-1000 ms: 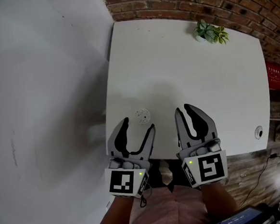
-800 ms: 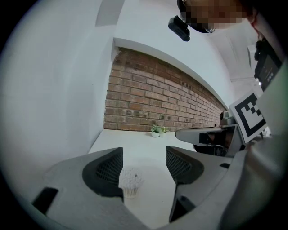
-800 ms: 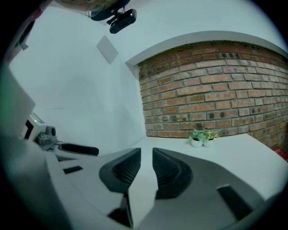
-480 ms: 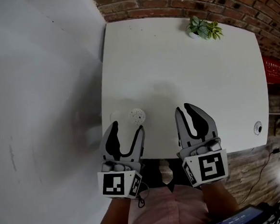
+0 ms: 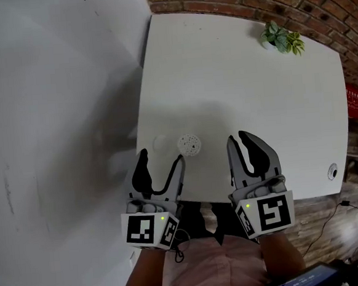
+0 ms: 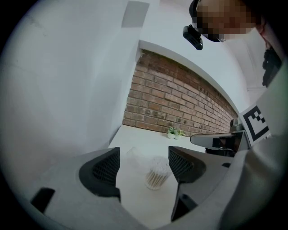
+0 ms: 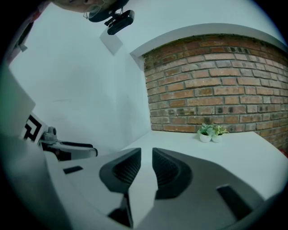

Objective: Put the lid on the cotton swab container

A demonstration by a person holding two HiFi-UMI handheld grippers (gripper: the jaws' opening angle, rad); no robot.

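The cotton swab container [image 5: 189,144] is a small clear cup full of swabs, standing uncovered near the front left of the white table [image 5: 242,85]. A faint clear lid [image 5: 160,142] lies on the table just left of it. In the left gripper view the container [image 6: 156,174] stands ahead of the jaws, right of centre, with the lid [image 6: 132,154] behind it to the left. My left gripper [image 5: 162,157] [image 6: 144,164] is short of both, its jaws opening with nothing between them. My right gripper [image 5: 238,138] [image 7: 146,157] hovers to the container's right, its jaws a narrow gap apart and empty.
A small potted plant [image 5: 283,37] stands at the table's far right corner. A round cable hole [image 5: 332,171] sits near the front right edge. A white wall runs along the table's left side and a brick wall [image 7: 211,85] along the back.
My left gripper has drawn back and to the left from the container, and its jaws stand wider. The right gripper and the container have stayed in place.
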